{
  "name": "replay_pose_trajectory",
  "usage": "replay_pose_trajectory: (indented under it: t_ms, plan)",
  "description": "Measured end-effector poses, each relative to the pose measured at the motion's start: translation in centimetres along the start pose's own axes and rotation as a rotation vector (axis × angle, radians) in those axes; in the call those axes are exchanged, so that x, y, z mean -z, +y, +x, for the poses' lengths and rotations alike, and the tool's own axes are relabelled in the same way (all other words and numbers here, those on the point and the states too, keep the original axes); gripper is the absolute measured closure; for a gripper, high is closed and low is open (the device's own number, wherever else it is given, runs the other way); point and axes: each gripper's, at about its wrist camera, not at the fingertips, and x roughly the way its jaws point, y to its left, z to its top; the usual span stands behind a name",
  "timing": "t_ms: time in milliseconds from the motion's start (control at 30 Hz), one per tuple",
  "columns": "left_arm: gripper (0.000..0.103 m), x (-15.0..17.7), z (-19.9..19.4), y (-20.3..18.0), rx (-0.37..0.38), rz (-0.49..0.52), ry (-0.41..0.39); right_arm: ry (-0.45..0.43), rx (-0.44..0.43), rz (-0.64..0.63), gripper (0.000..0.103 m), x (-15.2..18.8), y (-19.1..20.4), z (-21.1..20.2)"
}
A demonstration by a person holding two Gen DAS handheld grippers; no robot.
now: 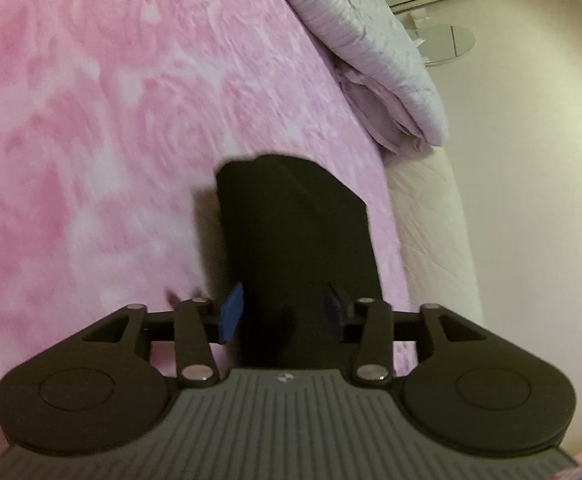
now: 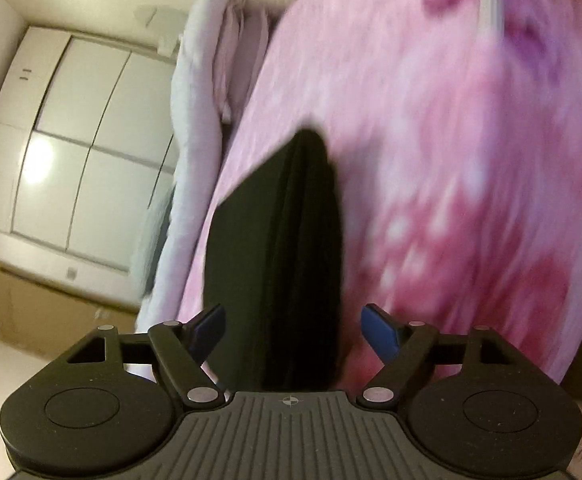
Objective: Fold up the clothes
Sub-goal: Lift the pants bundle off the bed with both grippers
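A black folded garment (image 1: 295, 232) hangs over the pink bed cover (image 1: 111, 120). My left gripper (image 1: 285, 312) has its blue pads (image 1: 233, 312) against both sides of the garment and is shut on it. In the right wrist view the same black garment (image 2: 275, 248) runs between the fingers of my right gripper (image 2: 293, 332). Its blue pads (image 2: 379, 330) stand wide apart, and the right pad is clear of the cloth. The right gripper is open.
A folded lilac quilt (image 1: 371, 52) lies along the bed's edge, also in the right wrist view (image 2: 195, 120). A cream mattress side (image 1: 431, 232) drops to the floor. A round glass table (image 1: 447, 42) and white wardrobe doors (image 2: 71, 140) stand beyond.
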Motion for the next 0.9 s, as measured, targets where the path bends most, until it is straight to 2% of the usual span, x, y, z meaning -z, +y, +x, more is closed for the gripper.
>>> replay_pose_trajectory:
  t_ms: [67, 167, 233, 400, 433, 467, 533, 667, 733, 800, 833, 900]
  plan:
    - [0.062, 0.6, 0.4, -0.1, -0.008, -0.005, 0.013, -0.009, 0.001, 0.002, 0.025, -1.4, -0.3, 0.1]
    - [0.062, 0.9, 1.4, 0.6, -0.007, -0.077, 0.03, 0.021, 0.048, 0.013, 0.025, -2.4, -0.5, 1.7]
    - [0.062, 1.0, 2.1, 1.1, 0.0, -0.127, 0.04, 0.02, 0.043, 0.017, 0.025, -2.5, -0.6, 2.5]
    - [0.063, 1.5, 3.8, 0.6, 0.027, -0.159, 0.019, 0.035, 0.052, 0.023, 0.025, -3.6, -0.3, 3.8]
    - [0.063, 1.5, 4.0, 0.6, 0.034, -0.161, 0.019, 0.041, 0.047, 0.02, 0.032, -3.7, -0.2, 3.9]
    - [0.063, 1.5, 4.2, 0.6, 0.042, -0.164, 0.018, 0.048, 0.042, 0.018, 0.05, -3.9, -0.2, 4.1]
    - [0.064, 1.4, 4.3, 0.8, 0.058, -0.171, 0.019, 0.064, 0.045, 0.051, 0.052, -4.1, -0.7, 5.1]
    - [0.067, 0.8, 4.7, 1.5, 0.078, -0.192, 0.03, 0.035, 0.017, 0.08, 0.051, -4.5, -1.0, 6.1]
    - [0.067, 0.3, 5.6, 1.4, 0.09, -0.173, 0.038, 0.032, 0.004, 0.052, 0.052, -4.6, -0.9, 6.5]
    - [0.074, -0.7, 6.7, 1.4, 0.102, -0.153, 0.057, 0.026, 0.004, 0.016, 0.062, -4.6, -0.7, 6.9]
    - [0.077, -1.3, 7.2, 1.5, 0.11, -0.146, 0.072, 0.018, 0.01, 0.005, 0.072, -4.5, -0.7, 7.1]
    - [0.084, -2.5, 8.2, 2.0, 0.133, -0.149, 0.103, 0.008, -0.001, 0.002, 0.077, -4.4, -0.7, 7.1]
